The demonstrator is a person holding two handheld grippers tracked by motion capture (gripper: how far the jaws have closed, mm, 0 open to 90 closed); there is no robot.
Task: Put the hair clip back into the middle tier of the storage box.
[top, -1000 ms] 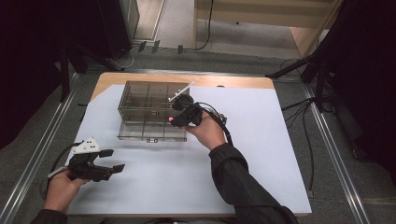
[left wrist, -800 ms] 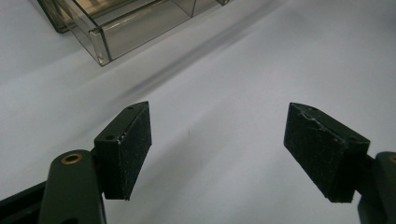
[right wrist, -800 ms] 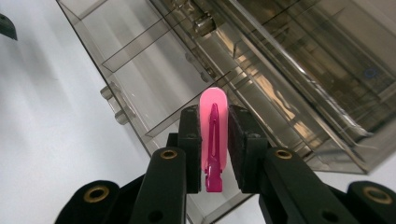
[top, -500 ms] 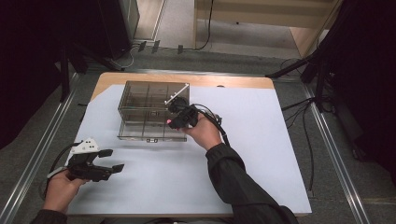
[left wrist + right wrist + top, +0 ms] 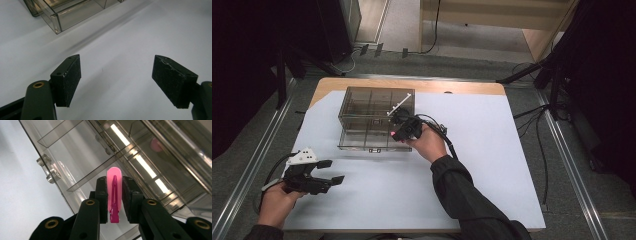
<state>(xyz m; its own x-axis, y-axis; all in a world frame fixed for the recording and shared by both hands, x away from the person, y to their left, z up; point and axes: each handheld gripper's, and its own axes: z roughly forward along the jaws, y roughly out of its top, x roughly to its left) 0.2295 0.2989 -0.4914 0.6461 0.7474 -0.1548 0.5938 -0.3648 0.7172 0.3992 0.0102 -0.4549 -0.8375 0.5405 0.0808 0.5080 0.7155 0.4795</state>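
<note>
Closest to the person, the left tool (image 5: 331, 171) sits low over the white sheet (image 5: 492, 150) at the near left corner of the desk (image 5: 362, 84), held in the left hand (image 5: 277, 200). Its jaws are spread wide with nothing between them, and in the left gripper view you just see bare white sheet between the two black pads (image 5: 70, 77), plus a corner of the clear box up top.

A bit further in, the right hand (image 5: 429, 145) reaches to the middle of the desk with the right tool (image 5: 398, 131). That one is clamped tight on a pink hair clip (image 5: 114, 197), standing upright between the pads with its rounded tip poking out above them. The clip sits right at the near right corner of the smoky clear compartment box (image 5: 372, 117), over its open tray part as far as I can tell.

Behind the desk there's grey floor with some cables (image 5: 432, 30) and a wooden piece of furniture (image 5: 492, 15).
</note>
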